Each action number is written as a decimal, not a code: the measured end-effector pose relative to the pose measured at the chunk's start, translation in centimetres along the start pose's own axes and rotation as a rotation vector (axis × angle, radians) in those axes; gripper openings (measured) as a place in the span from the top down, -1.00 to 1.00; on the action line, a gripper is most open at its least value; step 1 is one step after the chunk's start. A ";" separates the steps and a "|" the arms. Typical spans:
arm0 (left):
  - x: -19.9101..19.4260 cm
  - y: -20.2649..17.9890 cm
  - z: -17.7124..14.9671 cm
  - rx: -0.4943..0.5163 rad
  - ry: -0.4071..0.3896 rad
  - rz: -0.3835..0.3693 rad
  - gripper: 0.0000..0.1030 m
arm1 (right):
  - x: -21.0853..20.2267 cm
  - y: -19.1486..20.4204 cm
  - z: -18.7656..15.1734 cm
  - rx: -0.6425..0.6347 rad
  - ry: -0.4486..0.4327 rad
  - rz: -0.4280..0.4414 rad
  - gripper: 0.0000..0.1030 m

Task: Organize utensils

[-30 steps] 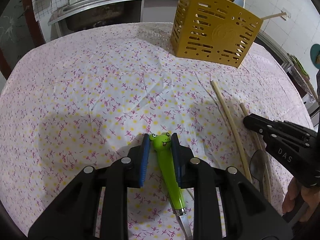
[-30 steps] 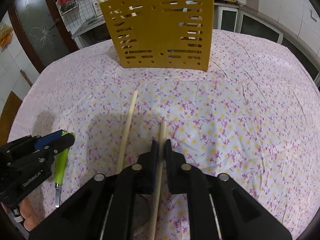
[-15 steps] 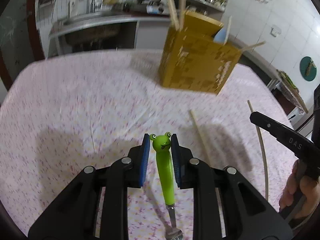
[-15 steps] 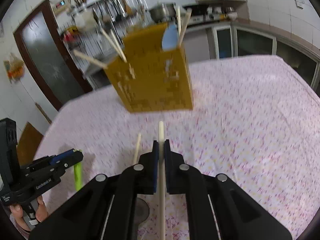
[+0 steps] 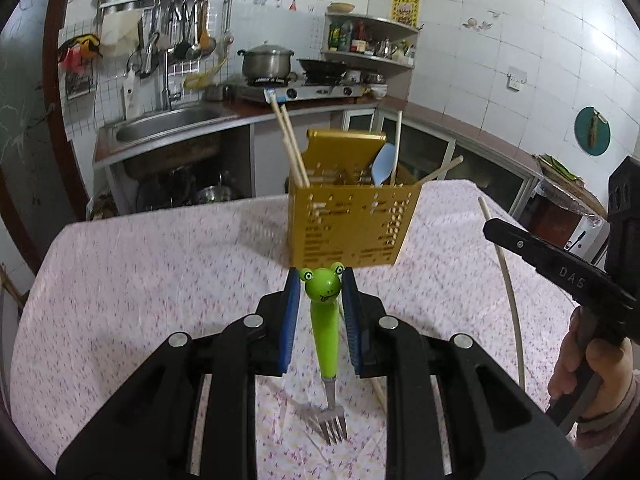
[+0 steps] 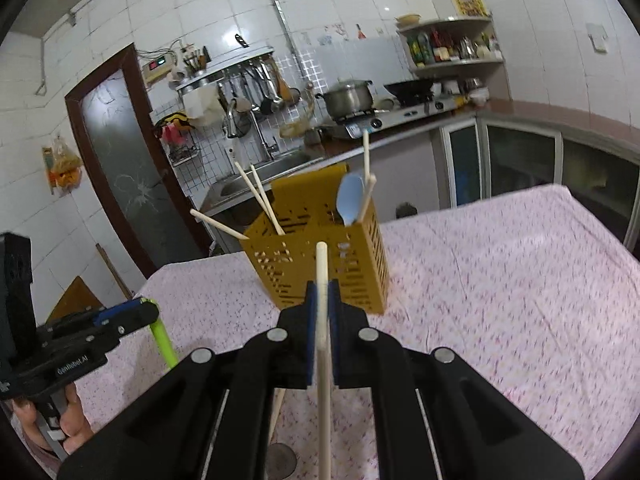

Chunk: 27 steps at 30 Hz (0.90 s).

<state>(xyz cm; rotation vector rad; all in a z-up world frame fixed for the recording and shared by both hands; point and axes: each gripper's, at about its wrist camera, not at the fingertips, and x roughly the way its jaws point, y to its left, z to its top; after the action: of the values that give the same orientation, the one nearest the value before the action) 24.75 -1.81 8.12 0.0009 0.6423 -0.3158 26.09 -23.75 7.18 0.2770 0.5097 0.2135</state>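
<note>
My left hand-held gripper (image 5: pixel 320 292) pinches the fork (image 5: pixel 325 332), my right hand-held gripper (image 6: pixel 322 300) the chopstick (image 6: pixel 322 320); next, lower both into the holder (image 5: pixel 348 228) ahead.

Green frog-handled fork (image 5: pixel 325 328) held upright, tines down, pale chopstick (image 6: pixel 322 320) held upright, yellow slotted holder (image 5: pixel 349 227) on table
</note>
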 end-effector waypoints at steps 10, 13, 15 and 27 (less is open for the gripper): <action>-0.8 -1.1 4.9 0.015 -0.078 -0.027 0.68 | 0.4 0.1 3.7 -0.035 -0.136 0.003 0.88; -0.9 -1.3 6.9 0.015 -0.109 -0.025 0.71 | 0.8 0.6 5.5 -0.058 -0.185 -0.005 0.88; -0.9 -1.2 8.4 0.005 -0.126 -0.038 0.72 | 0.9 0.7 6.6 -0.051 -0.204 0.000 0.88; -1.1 -2.4 16.3 0.005 -0.242 -0.060 1.00 | 1.7 2.0 14.9 -0.080 -0.353 -0.055 0.88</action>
<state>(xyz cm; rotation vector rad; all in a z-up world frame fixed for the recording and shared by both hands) 32.83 -5.40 22.11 -0.0512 0.4017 -0.3689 34.81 -24.52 19.52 0.2162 0.1587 0.1269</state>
